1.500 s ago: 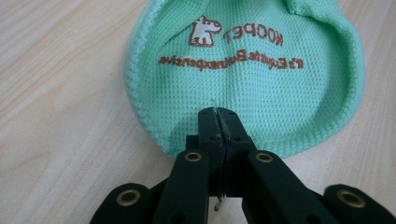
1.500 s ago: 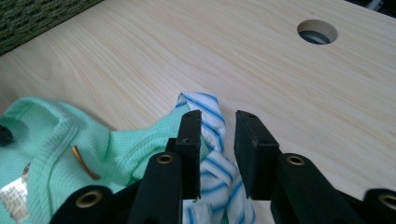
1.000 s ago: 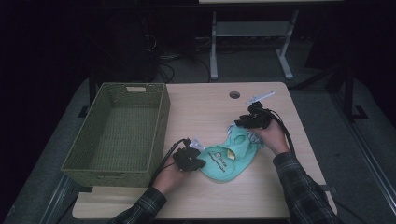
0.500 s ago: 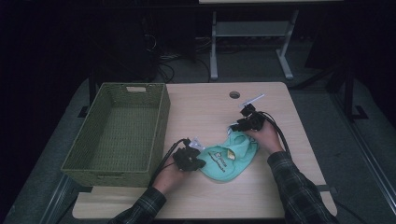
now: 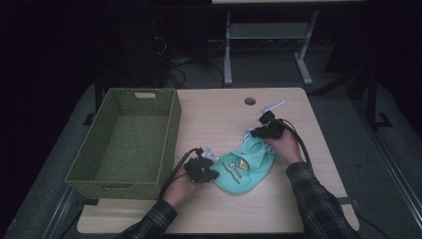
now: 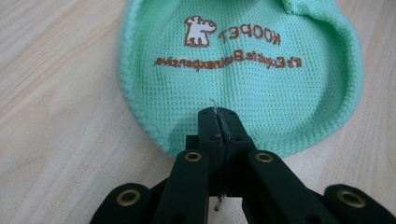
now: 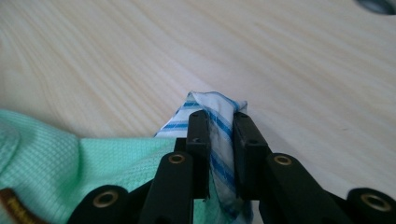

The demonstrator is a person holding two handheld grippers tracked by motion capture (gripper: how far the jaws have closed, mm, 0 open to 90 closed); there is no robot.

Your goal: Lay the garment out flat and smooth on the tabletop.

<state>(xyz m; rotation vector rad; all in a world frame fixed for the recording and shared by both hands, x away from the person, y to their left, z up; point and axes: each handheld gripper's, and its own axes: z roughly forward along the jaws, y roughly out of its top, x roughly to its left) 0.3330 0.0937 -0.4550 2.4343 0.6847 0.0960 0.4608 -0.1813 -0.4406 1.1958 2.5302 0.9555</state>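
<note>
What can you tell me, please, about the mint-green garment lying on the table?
The mint-green garment is a small knitted piece of waffle-textured fabric with a ribbed hem, printed in brown with a little dog and the word KOOPET. It lies flat on the wooden table, right of the woven basket. A white, blue-striped fabric edge shows at its far end. The left gripper pinches its rounded hem; the right gripper has just been closing on the striped edge.
</note>
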